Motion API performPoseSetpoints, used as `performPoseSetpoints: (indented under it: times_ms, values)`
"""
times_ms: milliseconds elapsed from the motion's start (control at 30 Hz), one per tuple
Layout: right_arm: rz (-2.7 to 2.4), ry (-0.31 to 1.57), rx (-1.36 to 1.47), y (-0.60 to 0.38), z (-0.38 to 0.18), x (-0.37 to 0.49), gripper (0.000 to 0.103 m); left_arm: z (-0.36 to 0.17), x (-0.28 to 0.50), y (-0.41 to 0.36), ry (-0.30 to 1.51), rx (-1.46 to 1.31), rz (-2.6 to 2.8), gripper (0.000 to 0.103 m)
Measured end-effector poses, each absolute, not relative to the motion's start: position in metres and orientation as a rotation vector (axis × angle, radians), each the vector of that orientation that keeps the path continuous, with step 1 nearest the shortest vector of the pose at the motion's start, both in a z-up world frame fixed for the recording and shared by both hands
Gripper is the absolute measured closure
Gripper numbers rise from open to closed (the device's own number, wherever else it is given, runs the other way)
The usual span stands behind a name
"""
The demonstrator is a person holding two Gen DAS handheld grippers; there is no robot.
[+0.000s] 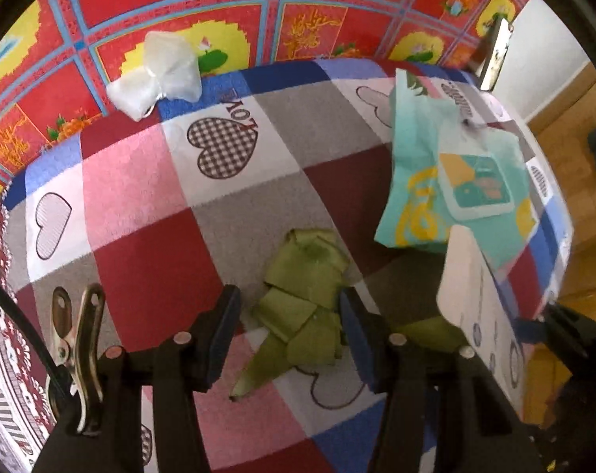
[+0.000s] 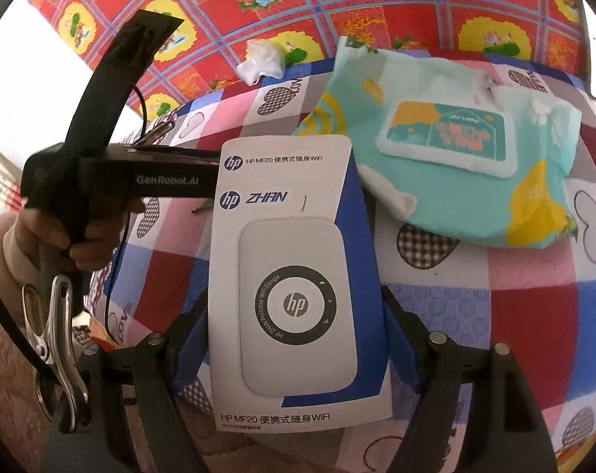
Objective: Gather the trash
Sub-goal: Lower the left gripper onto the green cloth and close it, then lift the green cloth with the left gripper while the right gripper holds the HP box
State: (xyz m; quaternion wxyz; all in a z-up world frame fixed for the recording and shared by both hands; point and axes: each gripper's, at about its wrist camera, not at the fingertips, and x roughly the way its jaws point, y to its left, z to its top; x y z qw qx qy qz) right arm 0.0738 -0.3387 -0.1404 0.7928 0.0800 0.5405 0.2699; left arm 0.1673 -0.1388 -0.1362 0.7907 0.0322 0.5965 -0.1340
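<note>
A folded green leaf wrapper [image 1: 306,295] lies on the checked heart tablecloth [image 1: 140,197]. My left gripper [image 1: 290,307] points down over it with a finger on each side. The right pad touches the wrapper and a strip of cloth shows by the left pad. My right gripper [image 2: 292,299] is shut on a white and blue HP WiFi box [image 2: 294,276], held above the cloth. That box [image 1: 475,295] also shows at the right of the left wrist view. A person's hand [image 2: 61,236] holds the left gripper's black handle.
A teal wet-wipe pack [image 1: 447,181] [image 2: 455,157] lies at the table's far right. A crumpled clear plastic bag [image 1: 156,75] [image 2: 262,61] sits at the far edge. Beyond is a red flowered mat [image 1: 219,8]; wooden floor [image 1: 574,138] lies to the right.
</note>
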Motion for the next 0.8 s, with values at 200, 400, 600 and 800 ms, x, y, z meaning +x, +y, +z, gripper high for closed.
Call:
performPoseSetpoints:
  times_ms: [200, 400, 600, 800]
  values:
    - [0.587, 1.155, 0.2, -0.341, -0.141, 0.07, 0.025, -0.138, 0.163, -0.15, 1.226, 0.094, -0.266, 0.07]
    - [0.606, 1.129, 0.2, -0.336, -0.137, 0.071, 0.025, -0.133, 0.167, -0.131, 1.223, -0.042, -0.219, 0.09]
    - [0.687, 1.096, 0.171, -0.315, -0.13, 0.074, 0.025, -0.1, 0.158, -0.085, 1.152, -0.134, -0.125, 0.091]
    - [0.741, 1.073, 0.164, -0.29, -0.126, 0.078, 0.025, -0.078, 0.14, -0.043, 1.112, -0.196, -0.02, 0.091]
